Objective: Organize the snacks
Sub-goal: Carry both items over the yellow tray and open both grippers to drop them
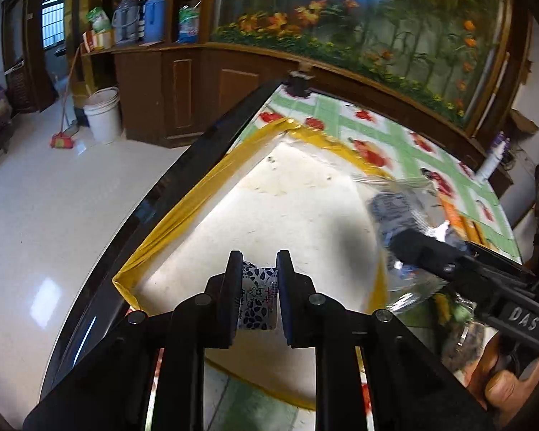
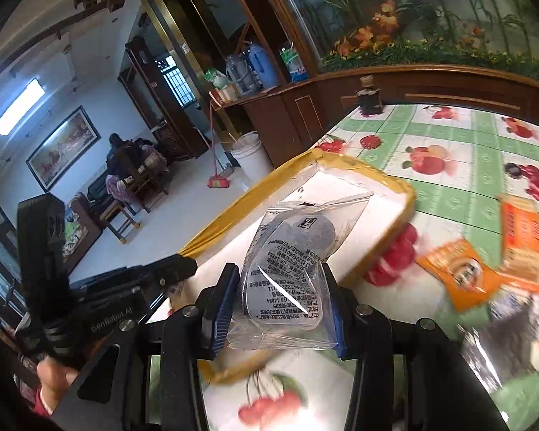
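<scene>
Hovering over the tray (image 1: 212, 179), both tools (image 1: 258, 287) (image 2: 275, 309) grip snack packets (image 1: 257, 300) (image 2: 287, 269).

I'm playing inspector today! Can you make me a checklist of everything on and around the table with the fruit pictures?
Surface: table under a green-checked fruit-print cloth.
Job's things: white tray with yellow-taped rim, nothing lying inside; small blue-and-white patterned packet; clear printed packet; orange packets loose on the cloth.
Clutter: small dark bottle at the table's far edge.
Grippers: left gripper shut on the small packet; right gripper shut on the clear packet, over the tray.
Cables: nothing seen.
Surroundings: wooden cabinet, flower mural, white bucket, broom, a seated person.
</scene>
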